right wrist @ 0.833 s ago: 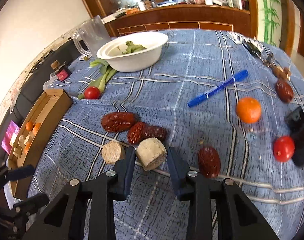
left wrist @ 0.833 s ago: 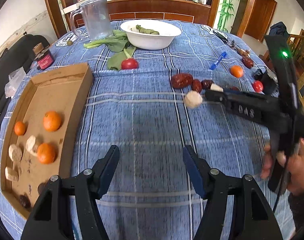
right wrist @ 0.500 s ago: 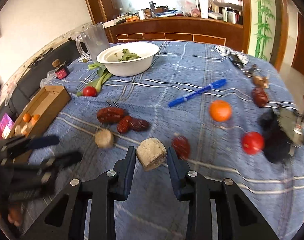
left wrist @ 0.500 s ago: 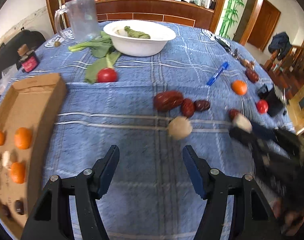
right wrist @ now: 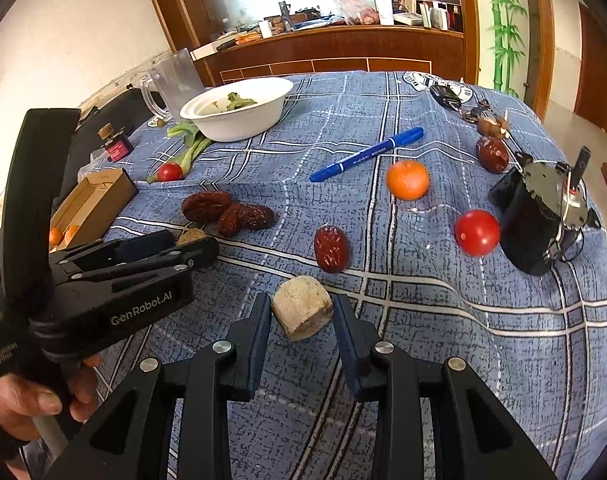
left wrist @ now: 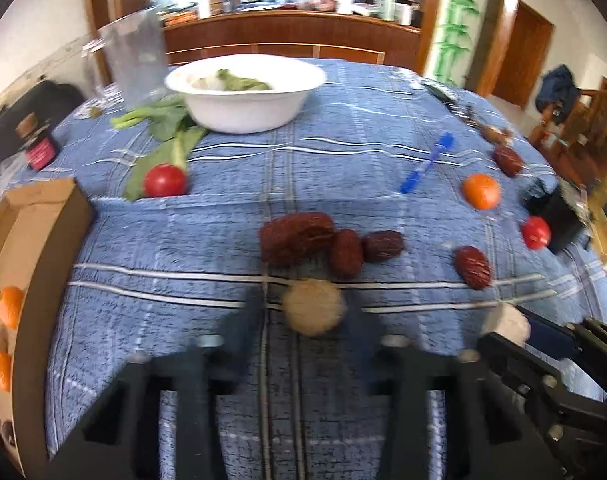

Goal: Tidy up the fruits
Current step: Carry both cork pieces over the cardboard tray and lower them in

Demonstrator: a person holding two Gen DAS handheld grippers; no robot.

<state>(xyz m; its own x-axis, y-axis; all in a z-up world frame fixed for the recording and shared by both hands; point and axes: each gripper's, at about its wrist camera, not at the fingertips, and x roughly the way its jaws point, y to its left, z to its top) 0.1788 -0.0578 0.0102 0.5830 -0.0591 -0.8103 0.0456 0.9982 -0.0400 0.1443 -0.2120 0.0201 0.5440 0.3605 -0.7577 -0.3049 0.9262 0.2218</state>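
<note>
Two grippers over the blue plaid cloth (right wrist: 443, 320). Right gripper (right wrist: 302, 314): fingers narrowed onto a pale cut chunk (right wrist: 301, 306), pads touching or nearly touching its sides. Left gripper (left wrist: 305, 312): blurred, fingers apart, straddling a round tan piece (left wrist: 313, 312) just before the date cluster (left wrist: 327, 240). Cardboard box (left wrist: 35, 240) with oranges lies far left of the dates; white bowl (left wrist: 245, 92) beyond them.

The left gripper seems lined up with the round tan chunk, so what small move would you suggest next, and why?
Probably close the left gripper on the tan chunk. The chunk sits between its open fingers on the cloth, untouched. The right gripper already has its own chunk, and the box waits to the left.
</note>
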